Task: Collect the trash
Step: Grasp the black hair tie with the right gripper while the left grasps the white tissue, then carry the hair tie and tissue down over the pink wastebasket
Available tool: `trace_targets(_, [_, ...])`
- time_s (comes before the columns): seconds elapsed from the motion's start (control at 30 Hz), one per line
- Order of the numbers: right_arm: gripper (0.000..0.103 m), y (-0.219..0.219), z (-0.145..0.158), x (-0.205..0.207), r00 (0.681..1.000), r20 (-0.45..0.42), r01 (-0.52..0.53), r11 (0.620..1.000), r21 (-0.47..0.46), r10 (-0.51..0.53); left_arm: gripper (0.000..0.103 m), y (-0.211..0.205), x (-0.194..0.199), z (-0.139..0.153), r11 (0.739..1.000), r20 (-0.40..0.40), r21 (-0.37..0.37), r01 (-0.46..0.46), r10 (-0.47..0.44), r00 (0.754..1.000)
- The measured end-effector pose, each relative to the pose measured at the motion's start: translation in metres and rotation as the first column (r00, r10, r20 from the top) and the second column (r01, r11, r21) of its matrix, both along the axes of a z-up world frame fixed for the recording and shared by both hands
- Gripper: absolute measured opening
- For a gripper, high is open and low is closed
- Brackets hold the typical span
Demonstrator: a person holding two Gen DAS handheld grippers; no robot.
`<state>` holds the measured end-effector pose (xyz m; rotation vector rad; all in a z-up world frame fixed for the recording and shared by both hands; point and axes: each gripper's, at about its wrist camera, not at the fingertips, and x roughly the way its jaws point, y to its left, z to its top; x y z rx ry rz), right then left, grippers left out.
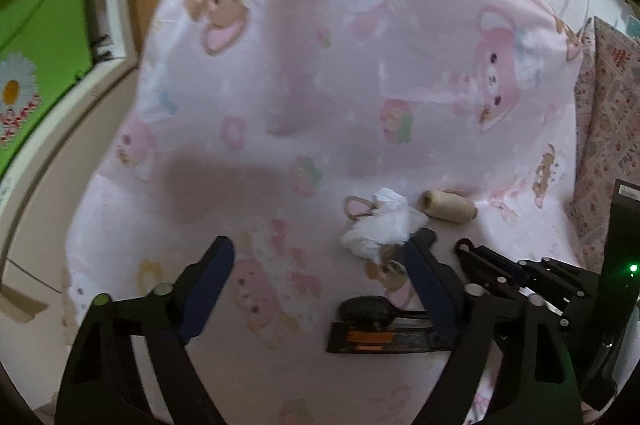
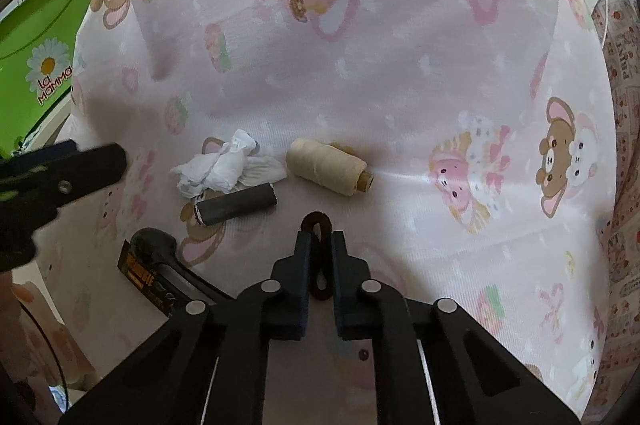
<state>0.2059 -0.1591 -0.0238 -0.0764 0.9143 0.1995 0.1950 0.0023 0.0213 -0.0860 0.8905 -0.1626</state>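
My right gripper (image 2: 320, 257) is clamped on a small dark twisted loop (image 2: 319, 225), so this is the pick-up step, with one scrap in hand. My left gripper (image 1: 320, 265) stands wide, holding nothing, just short of the crumpled white tissue (image 1: 380, 221), which lies on the pink cartoon sheet (image 1: 320, 85) beside a cream thread spool (image 1: 448, 206) and a dark tube (image 2: 236, 209). Next, I judge, I must lower the left around the tissue and close.

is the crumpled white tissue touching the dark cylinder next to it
Touching. In the right wrist view the tissue overlaps the dark cylinder's upper edge with no cloth showing between them.
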Motion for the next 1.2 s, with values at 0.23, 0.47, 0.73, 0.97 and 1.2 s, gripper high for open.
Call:
trace_targets(0.23, [0.009, -0.016, 0.020, -0.009, 0.998, 0.059, 0.007, 0.999, 0.046, -0.010, 0.059, -0.018, 0.013, -0.007, 0.991, -0.039, -0.102, 0.082, -0.086, 0.996])
trace_targets(0.47, [0.009, -0.025, 0.023, -0.005, 0.998, 0.068, 0.015, 0.999, 0.042, -0.018, 0.053, -0.035, 0.029, -0.024, 0.993, -0.069, -0.084, 0.086, -0.092, 0.993])
trace_targets(0.73, [0.009, -0.036, 0.038, -0.015, 0.994, 0.104, 0.029, 0.999, 0.036, -0.033, 0.036, -0.052, 0.035, -0.041, 0.995, -0.066, -0.016, 0.097, -0.098, 0.993])
trace_targets(0.97, [0.009, -0.050, 0.044, -0.020, 0.992, 0.115, 0.050, 0.998, 0.048, -0.056, 0.007, -0.059, 0.023, -0.032, 0.991, -0.006, -0.012, 0.134, -0.134, 0.991])
trace_targets(1.2, [0.009, -0.058, 0.050, -0.029, 0.988, 0.139, 0.055, 0.997, 0.047, -0.061, 0.006, -0.051, 0.007, -0.005, 0.993, 0.081, -0.031, 0.113, -0.110, 0.991])
